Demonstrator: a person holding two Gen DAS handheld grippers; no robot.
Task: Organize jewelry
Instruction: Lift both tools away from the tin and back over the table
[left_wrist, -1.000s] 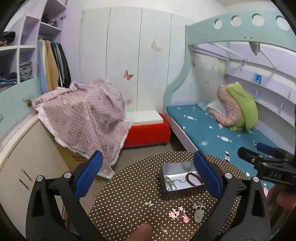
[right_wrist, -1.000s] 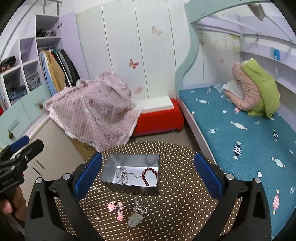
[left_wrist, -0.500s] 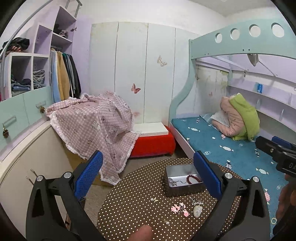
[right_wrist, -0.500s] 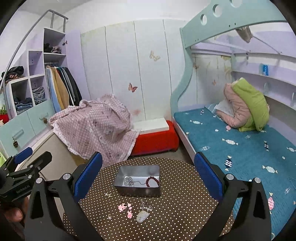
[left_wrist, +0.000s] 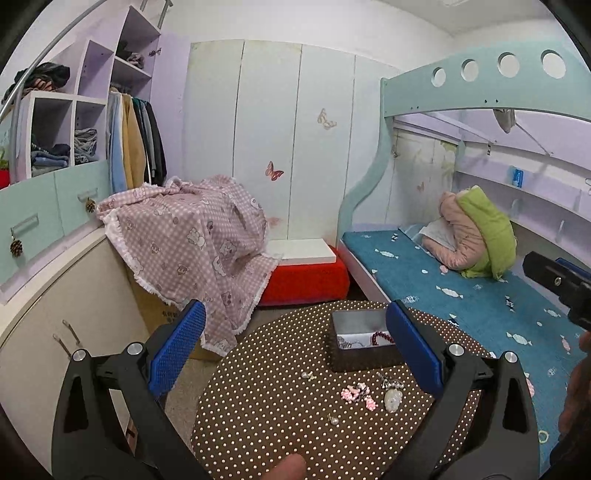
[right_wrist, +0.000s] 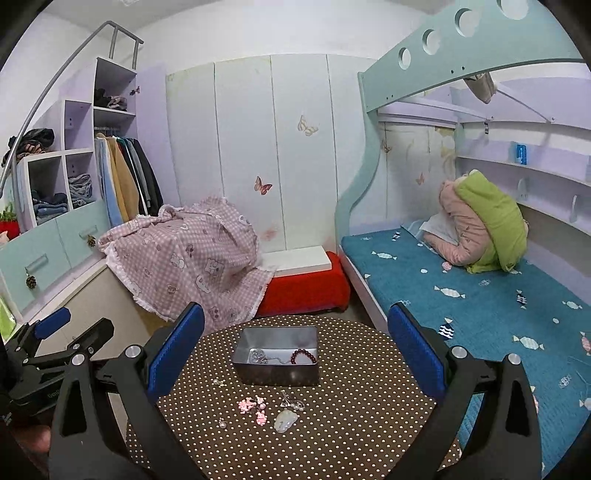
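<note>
A grey metal box stands on the round dotted table. It holds a red bead bracelet and a silver chain. Loose on the table lie pink pieces, a pale stone pendant, a silver piece and small earrings. My left gripper and right gripper are both open and empty, held high above the table.
A bunk bed with a blue mattress is on the right. A red bench and a box under a pink checked cloth stand behind the table. Cabinets and a wardrobe line the left wall.
Both grippers have risen and drawn back from the table, so the box and jewelry look smaller and lower. Both stay open and empty.
</note>
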